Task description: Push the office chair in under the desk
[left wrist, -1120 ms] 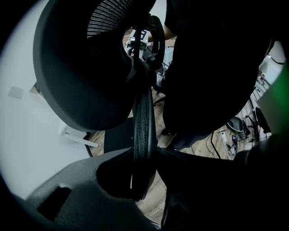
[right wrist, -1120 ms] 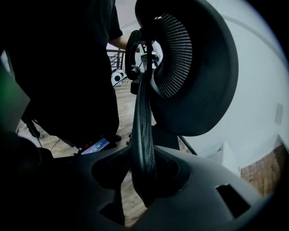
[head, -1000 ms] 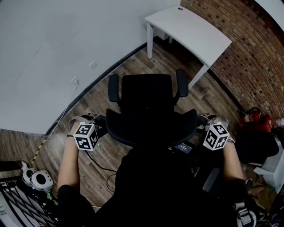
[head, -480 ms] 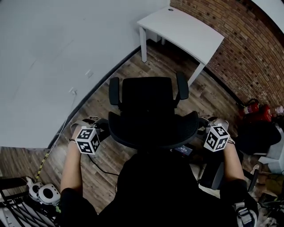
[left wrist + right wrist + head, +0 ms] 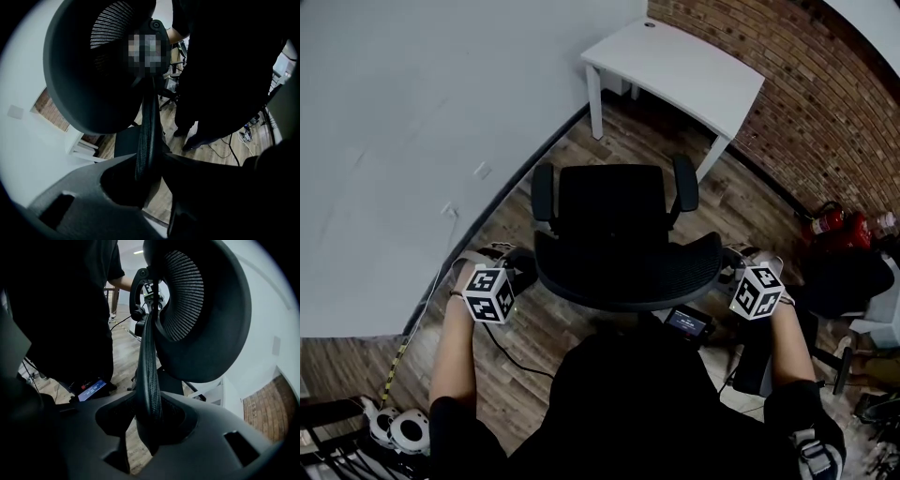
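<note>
A black office chair [image 5: 614, 202] stands on the wood floor, its seat facing a white desk [image 5: 675, 66] set in the corner farther ahead. My left gripper [image 5: 525, 267] is shut on the left edge of the mesh backrest [image 5: 628, 272]. My right gripper [image 5: 729, 267] is shut on its right edge. In the left gripper view the backrest rim [image 5: 149, 140] runs down between the jaws of the left gripper [image 5: 150, 164]. The right gripper view shows the rim [image 5: 149, 371] clamped in the right gripper [image 5: 150, 413] the same way. Open floor separates chair and desk.
A white wall [image 5: 394, 141] runs along the left and a brick wall [image 5: 825, 103] along the right behind the desk. A red fire extinguisher [image 5: 830, 223] and another dark chair [image 5: 848, 281] sit at the right. A cable [image 5: 502, 342] and white headphones [image 5: 405, 429] lie at the lower left.
The chair has rolled a little toward the desk with both grippers still clamped on the backrest. The floor clutter at the lower left has slid back in the view.
</note>
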